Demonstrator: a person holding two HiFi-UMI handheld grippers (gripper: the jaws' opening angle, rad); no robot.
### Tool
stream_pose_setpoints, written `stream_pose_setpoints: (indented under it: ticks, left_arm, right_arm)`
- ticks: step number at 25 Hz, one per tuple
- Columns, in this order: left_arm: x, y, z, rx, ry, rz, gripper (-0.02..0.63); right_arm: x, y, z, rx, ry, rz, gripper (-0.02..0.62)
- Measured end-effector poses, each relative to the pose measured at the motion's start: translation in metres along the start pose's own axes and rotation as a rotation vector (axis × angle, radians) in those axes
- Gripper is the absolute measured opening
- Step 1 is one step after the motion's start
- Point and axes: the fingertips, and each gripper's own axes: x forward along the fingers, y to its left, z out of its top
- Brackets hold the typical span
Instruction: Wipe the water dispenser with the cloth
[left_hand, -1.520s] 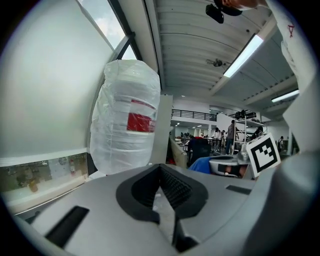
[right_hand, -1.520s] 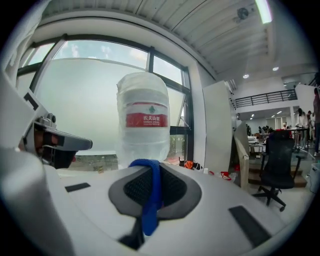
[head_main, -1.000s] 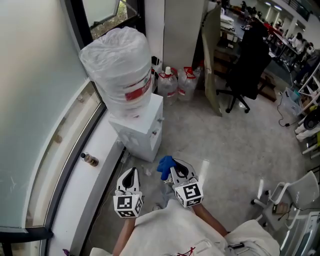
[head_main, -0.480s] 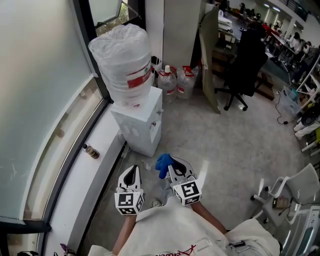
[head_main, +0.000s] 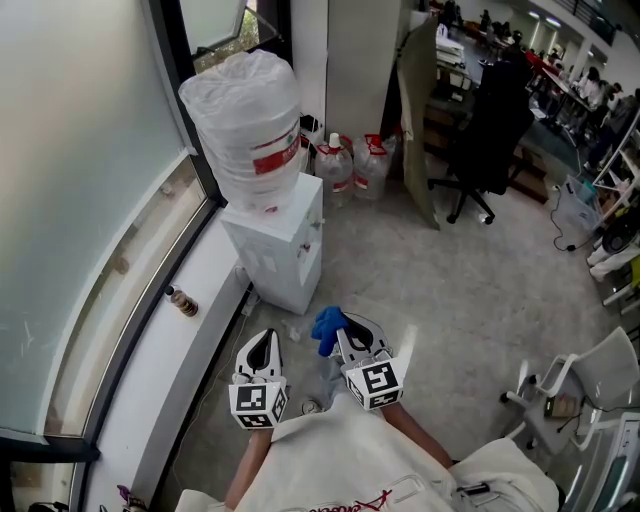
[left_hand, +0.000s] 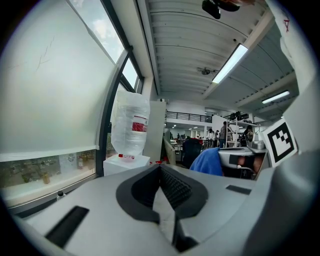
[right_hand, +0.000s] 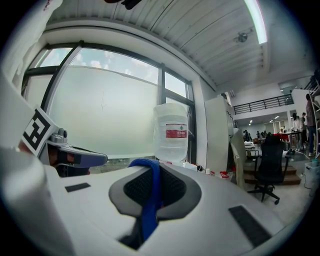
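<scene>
**A:** What's on your left?

**B:** My left fingers (left_hand: 180, 189) are pressed together with nothing between them, held low in front of me.

**A:** And the dispenser?

**B:** The dispenser (head_main: 283, 250) stands on the floor (head_main: 450, 290) by the window. It's ahead of both hands, a little to the left and well apart from them. It's upright, so its long axis runs vertically, with the bottle (head_main: 245, 110) seated on top.

**A:** Where's the cloth?

**B:** The cloth (head_main: 327, 329) is blue. My right fingers (right_hand: 172, 191) are closed on it, and a fold bunches past the tips on the dispenser's side. It touches nothing else.

**A:** So which hand goes?

**B:** The left sits more in line with the dispenser, but the right has the cloth. I judge the right must reach forward and leftward to bring the fold onto the white top or front face. Wiping hasn't started yet.
</scene>
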Motion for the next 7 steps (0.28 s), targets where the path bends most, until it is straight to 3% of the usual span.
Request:
stream_pose_setpoints:
  ticks: [7]
  left_arm:
    - [0.009, -0.0054, -0.0012, 0.001, -0.005, 0.001, 0.011]
  right_arm:
    - [0.0047, -0.0063, -0.0011, -0.005, -0.006, 0.014, 0.023]
